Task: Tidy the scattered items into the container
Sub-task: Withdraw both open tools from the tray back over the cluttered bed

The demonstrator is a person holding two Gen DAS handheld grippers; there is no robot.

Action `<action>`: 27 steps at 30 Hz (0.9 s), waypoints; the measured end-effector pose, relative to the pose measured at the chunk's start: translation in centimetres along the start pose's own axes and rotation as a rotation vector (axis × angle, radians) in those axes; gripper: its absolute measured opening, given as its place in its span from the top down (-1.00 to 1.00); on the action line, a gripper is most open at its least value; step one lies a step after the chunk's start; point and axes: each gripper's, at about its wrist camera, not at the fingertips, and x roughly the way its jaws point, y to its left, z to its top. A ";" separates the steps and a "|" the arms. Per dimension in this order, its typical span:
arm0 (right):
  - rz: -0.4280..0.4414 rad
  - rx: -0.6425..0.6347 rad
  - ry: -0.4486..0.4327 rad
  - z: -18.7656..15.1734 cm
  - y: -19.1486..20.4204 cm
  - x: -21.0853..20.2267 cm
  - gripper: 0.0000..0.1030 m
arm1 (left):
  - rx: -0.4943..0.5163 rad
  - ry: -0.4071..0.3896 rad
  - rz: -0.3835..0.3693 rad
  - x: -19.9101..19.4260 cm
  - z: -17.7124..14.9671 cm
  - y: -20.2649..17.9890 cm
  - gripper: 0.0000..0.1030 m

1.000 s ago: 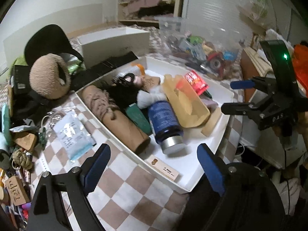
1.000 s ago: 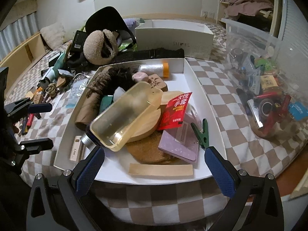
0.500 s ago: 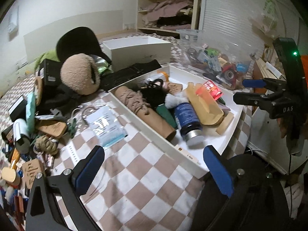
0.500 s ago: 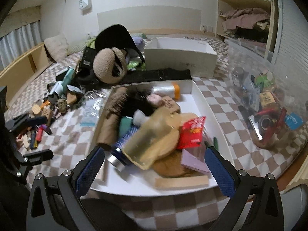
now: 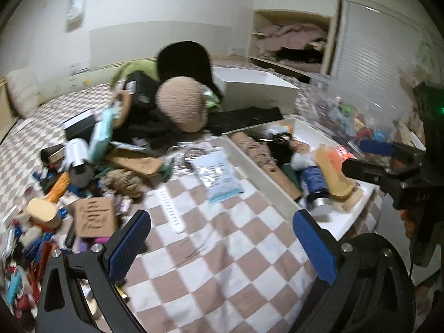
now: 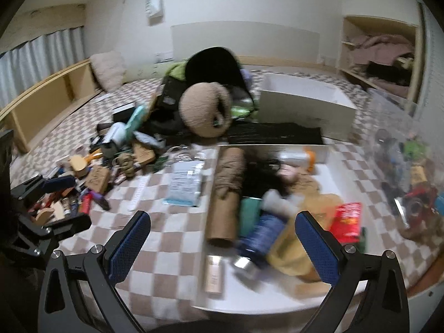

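A white tray (image 5: 251,163) (image 6: 328,152) on the checkered bed holds a cardboard tube (image 6: 226,194), a blue bottle (image 5: 313,180) (image 6: 263,236), a tan clear box (image 5: 331,170), a red packet (image 6: 347,219) and more. Scattered items lie left of it: a blue-white pouch (image 5: 217,173) (image 6: 186,184), a white strap (image 5: 172,212), a wooden tag (image 5: 94,216) and a pile of small things (image 6: 83,186). My left gripper (image 5: 222,247) is open and empty above the bedspread, left of the tray. My right gripper (image 6: 222,245) is open and empty above the tray's near-left corner.
A tan plush (image 5: 181,106) (image 6: 205,111), a black cap (image 5: 184,62) and a black bag (image 5: 144,102) are heaped behind the scattered items. A white box (image 5: 255,90) (image 6: 305,108) stands behind the tray. A clear bin of objects (image 6: 405,166) sits at the right.
Both grippers have swung left and pulled back from the tray, so the scattered pile now fills the left of both views. Both stay open and empty.
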 end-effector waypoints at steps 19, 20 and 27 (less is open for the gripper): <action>0.196 0.027 0.086 1.3 9.0 6.6 -1.00 | -0.127 0.007 0.182 -2.8 -4.0 9.9 -1.00; 0.203 0.026 0.096 1.2 9.4 7.1 -1.00 | -0.133 0.006 0.193 -2.8 -4.3 10.3 -1.00; 0.245 0.029 0.158 0.2 12.6 10.5 -1.00 | -0.220 -0.003 0.255 -3.2 -6.3 13.7 -1.00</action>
